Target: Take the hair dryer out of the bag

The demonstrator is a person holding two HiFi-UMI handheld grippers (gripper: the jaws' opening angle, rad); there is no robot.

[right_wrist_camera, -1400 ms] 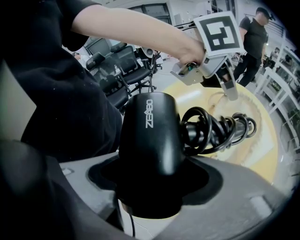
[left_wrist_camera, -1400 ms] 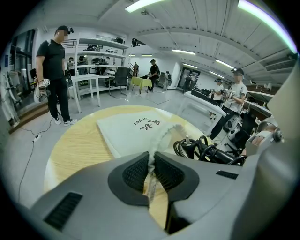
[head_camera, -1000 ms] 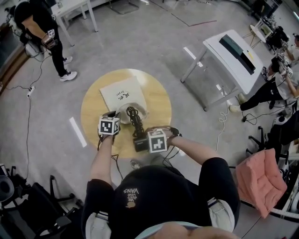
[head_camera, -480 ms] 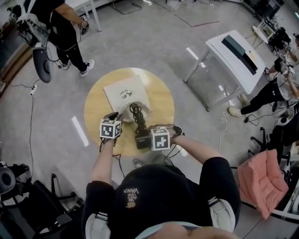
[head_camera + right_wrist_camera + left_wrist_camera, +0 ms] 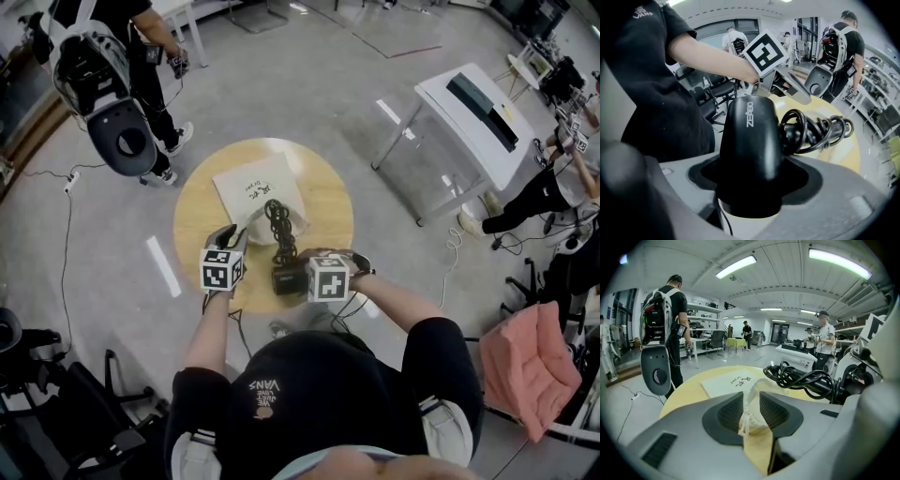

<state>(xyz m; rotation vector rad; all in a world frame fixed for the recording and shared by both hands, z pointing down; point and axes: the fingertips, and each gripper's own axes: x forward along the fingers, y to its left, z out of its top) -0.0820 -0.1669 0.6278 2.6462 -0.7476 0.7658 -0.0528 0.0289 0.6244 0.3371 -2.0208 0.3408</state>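
One end of the hair dryer (image 5: pixel 751 136) vanishes inside the right tool (image 5: pixel 750 187).

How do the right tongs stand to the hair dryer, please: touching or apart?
Touching. The right gripper view shows the black hair dryer between the right tongs, both jaws pressed against its sides.

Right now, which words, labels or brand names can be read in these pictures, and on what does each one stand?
"VANS": on the person's black cap.
"Dryer": on the white bag, beside larger characters I cannot read.
"ZEBO", last letters unsure: on the black hair dryer.
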